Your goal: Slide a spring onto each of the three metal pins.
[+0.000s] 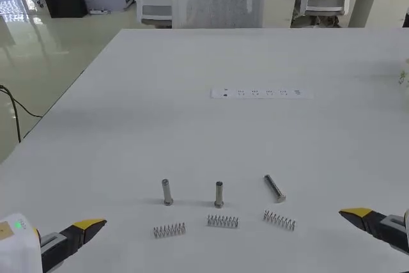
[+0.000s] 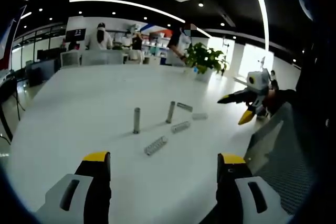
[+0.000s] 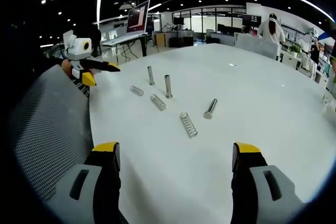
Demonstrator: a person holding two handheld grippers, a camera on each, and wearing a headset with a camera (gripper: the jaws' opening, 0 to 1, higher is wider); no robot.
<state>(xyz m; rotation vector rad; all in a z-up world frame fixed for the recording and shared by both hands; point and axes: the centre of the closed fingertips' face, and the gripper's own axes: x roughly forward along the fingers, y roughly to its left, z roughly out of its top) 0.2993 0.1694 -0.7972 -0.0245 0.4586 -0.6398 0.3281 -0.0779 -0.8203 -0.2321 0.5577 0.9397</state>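
On the white table (image 1: 192,126) two metal pins stand upright: the left pin (image 1: 167,192) (image 2: 137,120) (image 3: 150,75) and the middle pin (image 1: 218,194) (image 2: 170,112) (image 3: 168,86). The right pin (image 1: 274,188) (image 2: 184,107) (image 3: 210,108) lies on its side. In front of each lies a loose spring: left spring (image 1: 169,229) (image 2: 156,145), middle spring (image 1: 222,221) (image 3: 157,102), right spring (image 1: 279,220) (image 3: 188,124). My left gripper (image 1: 89,226) (image 2: 164,166) hovers open at the near left, empty. My right gripper (image 1: 355,214) (image 3: 176,153) hovers open at the near right, empty.
A flush power strip (image 1: 262,93) sits mid-table beyond the pins. Mesh office chairs (image 1: 217,7) stand along the far edge. A potted plant (image 2: 205,59) rests on the table's right side. People stand at desks in the background.
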